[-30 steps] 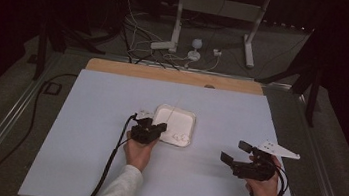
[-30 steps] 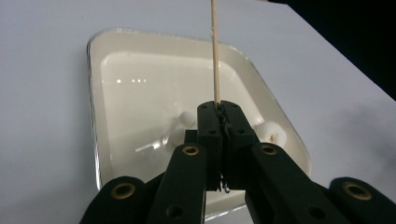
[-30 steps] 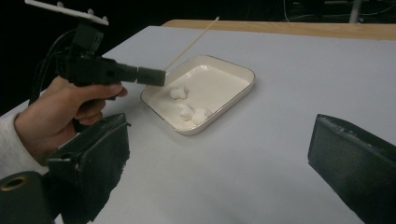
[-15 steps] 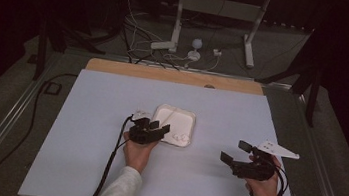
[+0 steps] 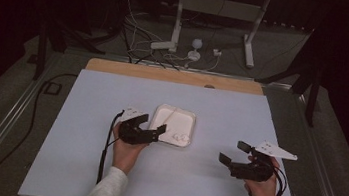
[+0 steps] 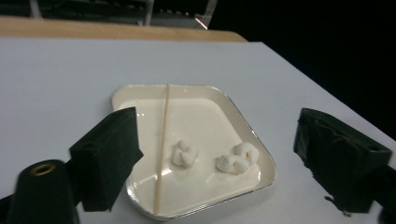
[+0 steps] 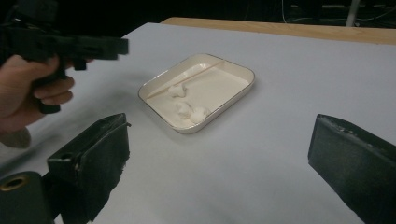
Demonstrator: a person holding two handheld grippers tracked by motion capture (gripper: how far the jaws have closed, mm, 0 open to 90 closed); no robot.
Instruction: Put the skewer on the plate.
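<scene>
A shallow cream tray (image 5: 180,114) (image 6: 233,121) (image 7: 233,70) lies mid-table. In it are a thin wooden stick (image 6: 162,140) (image 7: 196,77) and two small white lumps (image 6: 186,154) (image 7: 184,108). My left gripper (image 5: 151,125) (image 6: 224,161) hovers at the tray's near-left edge. Its jaws have just been opening and stand wide with nothing between the pads. Far to the right of the tray, above bare table, my right gripper (image 5: 233,153) (image 7: 224,168) is open and holds nothing. In the right gripper view the left hand (image 7: 28,93) and its gripper sit at the upper left.
The white tabletop (image 5: 78,167) ends in a wooden strip (image 5: 175,75) at the far side. Beyond it, cables and a metal stand (image 5: 213,12) sit on the dark floor. A black cable (image 5: 104,150) trails from the left gripper toward the near edge.
The left gripper's jaws have gone from shut to wide apart, and that hand has lifted a little at the tray's edge. The right hand has stayed put.
</scene>
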